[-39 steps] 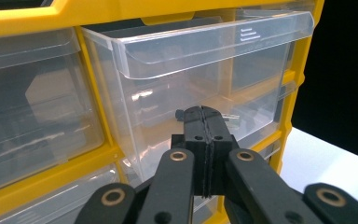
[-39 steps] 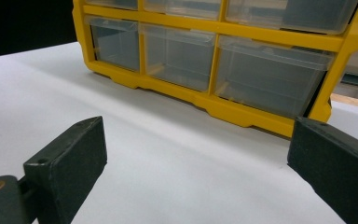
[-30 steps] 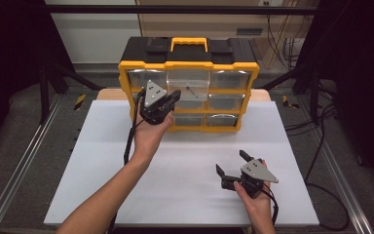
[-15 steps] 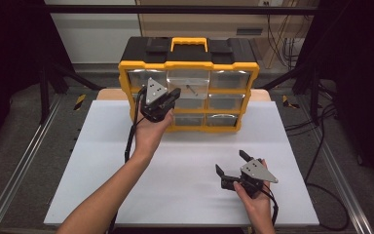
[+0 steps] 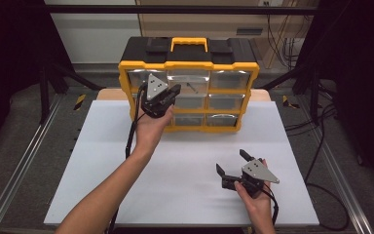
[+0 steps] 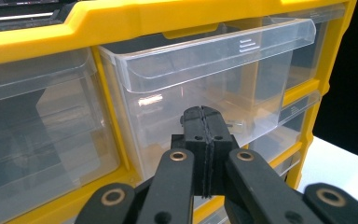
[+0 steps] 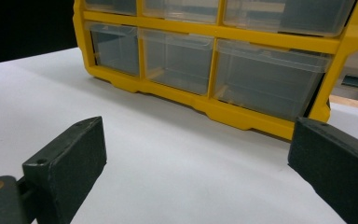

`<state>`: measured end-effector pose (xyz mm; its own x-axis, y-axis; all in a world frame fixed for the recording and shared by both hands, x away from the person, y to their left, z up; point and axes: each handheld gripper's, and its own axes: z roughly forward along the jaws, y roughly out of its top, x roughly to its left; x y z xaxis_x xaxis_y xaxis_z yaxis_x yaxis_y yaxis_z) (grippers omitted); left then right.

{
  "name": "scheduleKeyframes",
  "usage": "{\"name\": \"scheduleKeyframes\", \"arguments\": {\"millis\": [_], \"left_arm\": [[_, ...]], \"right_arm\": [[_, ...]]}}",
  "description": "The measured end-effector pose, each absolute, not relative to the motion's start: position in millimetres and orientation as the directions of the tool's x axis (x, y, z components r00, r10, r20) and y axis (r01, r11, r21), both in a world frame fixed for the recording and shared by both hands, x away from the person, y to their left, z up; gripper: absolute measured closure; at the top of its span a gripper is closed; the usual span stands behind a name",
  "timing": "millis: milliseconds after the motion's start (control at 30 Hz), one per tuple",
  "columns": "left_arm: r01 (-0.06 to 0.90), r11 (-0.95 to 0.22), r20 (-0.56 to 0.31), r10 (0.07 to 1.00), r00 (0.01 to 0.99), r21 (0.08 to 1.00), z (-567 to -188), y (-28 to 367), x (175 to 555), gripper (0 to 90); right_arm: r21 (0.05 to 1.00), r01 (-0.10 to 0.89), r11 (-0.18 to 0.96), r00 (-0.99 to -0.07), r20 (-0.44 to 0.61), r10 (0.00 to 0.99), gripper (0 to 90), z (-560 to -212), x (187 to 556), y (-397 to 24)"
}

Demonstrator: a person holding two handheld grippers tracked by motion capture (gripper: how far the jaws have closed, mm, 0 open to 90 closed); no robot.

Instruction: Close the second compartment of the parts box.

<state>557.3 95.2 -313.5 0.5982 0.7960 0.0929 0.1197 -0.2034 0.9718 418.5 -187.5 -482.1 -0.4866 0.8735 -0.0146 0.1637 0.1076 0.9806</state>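
The small contents of the clear drawer [image 6: 200, 88] are partly hidden behind the closed left gripper [image 6: 207, 122]. The organizer [image 7: 223, 60] is cut off at the top edge.

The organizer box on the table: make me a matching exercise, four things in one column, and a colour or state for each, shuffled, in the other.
Things:
1. organizer frame
2. carry handle top panel
3. left tool
4. right tool

Colour or state:
A. jaws spread wide, nothing between them
B. yellow
C. jaws pressed together, in front of a clear drawer
D. black

Pairs: 1-B, 2-D, 3-C, 4-A
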Motion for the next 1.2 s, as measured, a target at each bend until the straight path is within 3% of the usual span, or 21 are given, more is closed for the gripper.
{"name": "scheduleKeyframes", "arguments": {"millis": [1200], "left_arm": [[0.109,-0.193,0.095,0.810,0.579,0.975,-311.5,91.1,570.9,89.4]], "right_arm": [[0.982,0.164,0.093,-0.500,0.001,0.866,4.3,-481.6,418.4,-187.7]]}}
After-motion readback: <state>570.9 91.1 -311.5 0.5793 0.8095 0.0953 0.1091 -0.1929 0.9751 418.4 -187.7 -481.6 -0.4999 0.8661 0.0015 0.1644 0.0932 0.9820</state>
